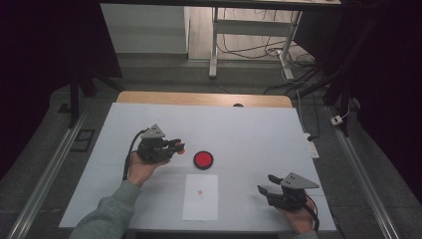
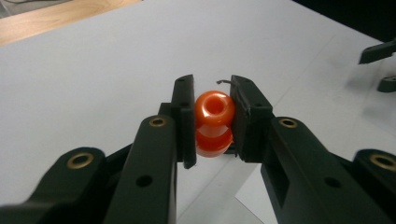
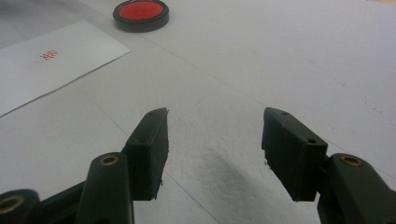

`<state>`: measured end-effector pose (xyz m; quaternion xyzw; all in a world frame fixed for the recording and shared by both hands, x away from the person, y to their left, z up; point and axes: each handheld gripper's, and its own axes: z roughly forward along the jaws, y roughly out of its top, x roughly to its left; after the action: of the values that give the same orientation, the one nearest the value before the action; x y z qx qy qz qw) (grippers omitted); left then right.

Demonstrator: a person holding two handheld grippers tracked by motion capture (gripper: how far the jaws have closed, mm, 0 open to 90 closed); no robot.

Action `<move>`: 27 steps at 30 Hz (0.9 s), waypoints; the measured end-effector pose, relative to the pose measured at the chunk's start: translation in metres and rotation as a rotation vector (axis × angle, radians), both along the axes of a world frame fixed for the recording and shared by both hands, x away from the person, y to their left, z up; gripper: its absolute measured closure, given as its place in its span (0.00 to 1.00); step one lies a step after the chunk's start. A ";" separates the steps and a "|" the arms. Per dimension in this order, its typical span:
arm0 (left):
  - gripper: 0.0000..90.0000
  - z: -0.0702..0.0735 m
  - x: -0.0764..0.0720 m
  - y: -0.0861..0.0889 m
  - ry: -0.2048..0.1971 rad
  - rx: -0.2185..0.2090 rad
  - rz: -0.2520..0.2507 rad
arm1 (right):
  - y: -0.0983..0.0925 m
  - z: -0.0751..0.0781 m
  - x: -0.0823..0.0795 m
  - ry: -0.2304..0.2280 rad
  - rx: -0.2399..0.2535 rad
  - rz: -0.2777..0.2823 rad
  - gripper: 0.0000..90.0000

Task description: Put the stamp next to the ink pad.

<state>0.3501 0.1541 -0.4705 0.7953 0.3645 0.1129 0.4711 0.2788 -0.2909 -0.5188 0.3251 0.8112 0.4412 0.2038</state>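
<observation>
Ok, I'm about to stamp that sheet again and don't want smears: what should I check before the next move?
1. Left gripper clamped on orange stamp: ok.
2. Stamp face inked: cannot tell.
3. Ink pad uncovered, red showing: ok.
4. Paper sheet flat, with bare space beside the red mark: ok.
5. Right gripper open, holding nothing, beside the sheet: ok.
6. Sheet pinned against shifting: not ok.

1. My left gripper [image 1: 175,146] is black, topped by a grey three-cornered plate, a black cable trailing behind.
2. Brass-ringed pivots sit behind its pads.
3. My sleeve [image 1: 112,211] is grey-green.
</observation>
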 end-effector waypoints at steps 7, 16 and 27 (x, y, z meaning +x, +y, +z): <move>0.80 -0.007 0.009 -0.004 0.014 0.013 0.004 | 0.000 -0.001 0.001 0.006 -0.003 -0.004 0.45; 0.80 -0.013 0.020 -0.008 0.022 0.028 0.018 | 0.000 -0.001 0.001 0.007 -0.001 0.001 0.45; 0.80 -0.028 0.036 -0.020 0.042 0.055 0.028 | 0.000 -0.002 0.001 0.011 0.000 -0.002 0.45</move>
<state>0.3862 0.1339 -0.4986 0.8051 0.3820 0.1127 0.4396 0.2802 -0.2914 -0.5206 0.3282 0.8121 0.4391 0.1999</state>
